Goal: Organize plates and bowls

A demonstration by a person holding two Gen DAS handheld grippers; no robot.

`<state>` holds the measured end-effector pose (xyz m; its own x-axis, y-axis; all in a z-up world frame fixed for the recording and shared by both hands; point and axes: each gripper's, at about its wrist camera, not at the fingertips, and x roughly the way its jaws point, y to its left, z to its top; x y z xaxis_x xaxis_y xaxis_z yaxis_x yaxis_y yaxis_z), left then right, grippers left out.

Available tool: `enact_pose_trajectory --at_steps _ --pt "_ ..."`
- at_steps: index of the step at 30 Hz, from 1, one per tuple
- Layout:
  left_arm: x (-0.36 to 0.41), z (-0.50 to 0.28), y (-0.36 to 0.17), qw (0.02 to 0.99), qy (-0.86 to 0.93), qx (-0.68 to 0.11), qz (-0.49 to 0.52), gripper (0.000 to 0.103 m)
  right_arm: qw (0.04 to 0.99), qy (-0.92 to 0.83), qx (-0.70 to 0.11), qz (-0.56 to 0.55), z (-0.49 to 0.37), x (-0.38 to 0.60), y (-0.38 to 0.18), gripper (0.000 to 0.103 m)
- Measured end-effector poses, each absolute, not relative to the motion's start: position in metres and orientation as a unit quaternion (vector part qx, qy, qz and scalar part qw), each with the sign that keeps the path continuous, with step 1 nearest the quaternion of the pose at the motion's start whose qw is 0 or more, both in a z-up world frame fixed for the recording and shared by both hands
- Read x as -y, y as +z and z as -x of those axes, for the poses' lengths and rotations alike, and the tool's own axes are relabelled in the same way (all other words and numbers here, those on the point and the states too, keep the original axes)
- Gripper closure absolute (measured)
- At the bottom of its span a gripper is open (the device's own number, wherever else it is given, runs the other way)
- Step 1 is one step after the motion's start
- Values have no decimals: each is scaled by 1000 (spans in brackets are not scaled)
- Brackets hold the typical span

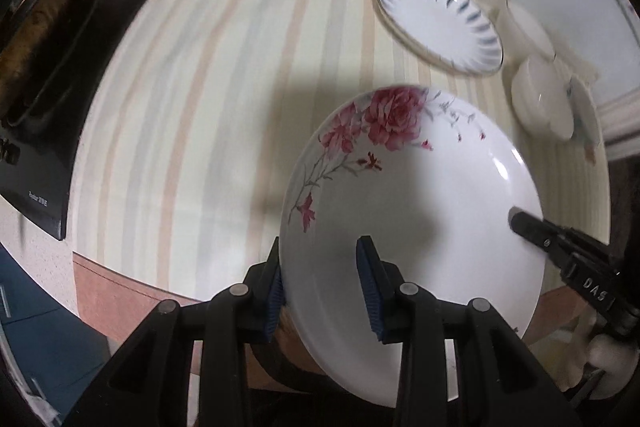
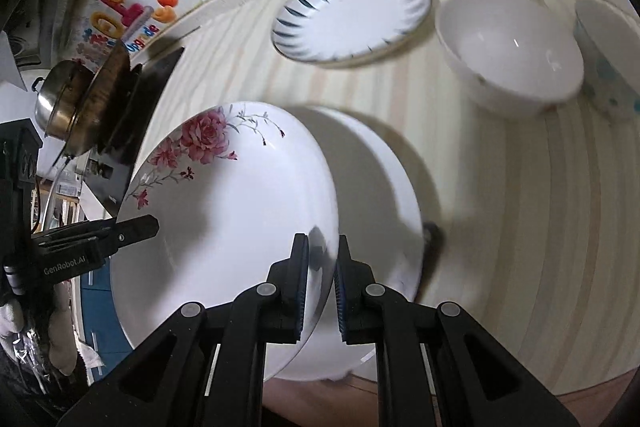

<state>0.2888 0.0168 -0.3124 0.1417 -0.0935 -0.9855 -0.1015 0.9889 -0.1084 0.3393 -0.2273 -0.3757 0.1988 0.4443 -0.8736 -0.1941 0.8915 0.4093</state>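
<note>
I have the floral plate (image 2: 224, 227) lifted and tilted above the near edge of the bench (image 1: 192, 99), one rim in each tool. The right gripper (image 2: 323, 291) has its jaws clamped on the plate's right rim. The left gripper (image 1: 320, 291) straddles the opposite rim; its jaws stand fairly wide, one pad against the underside, the other seemingly clear of the face, so I cannot tell whether it truly grips.

Directly beneath sits a second white plate (image 2: 384, 187) on the striped cloth, which I judge to be the stack target. The blue-striped plate (image 2: 352, 11) lies toward the far edge, with white bowls (image 2: 508, 51) at the far right corner.

To do this well I would level the plate first, centre it over the lower one, lower both sides evenly until the rims nest, and only then part the jaws. The risk is slippage on glazed china if one side releases early.
</note>
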Motion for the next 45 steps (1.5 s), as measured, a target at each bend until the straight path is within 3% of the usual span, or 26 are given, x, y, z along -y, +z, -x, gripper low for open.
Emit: enact_pose_trajectory --at_steps 26,45 --pt "32 -303 -369 721 7 -692 26 71 768 178 -605 -111 -350 241 -394 89" --pt "22 -307 -372 717 14 -696 37 70 734 162 -639 -164 -348 261 -389 87"
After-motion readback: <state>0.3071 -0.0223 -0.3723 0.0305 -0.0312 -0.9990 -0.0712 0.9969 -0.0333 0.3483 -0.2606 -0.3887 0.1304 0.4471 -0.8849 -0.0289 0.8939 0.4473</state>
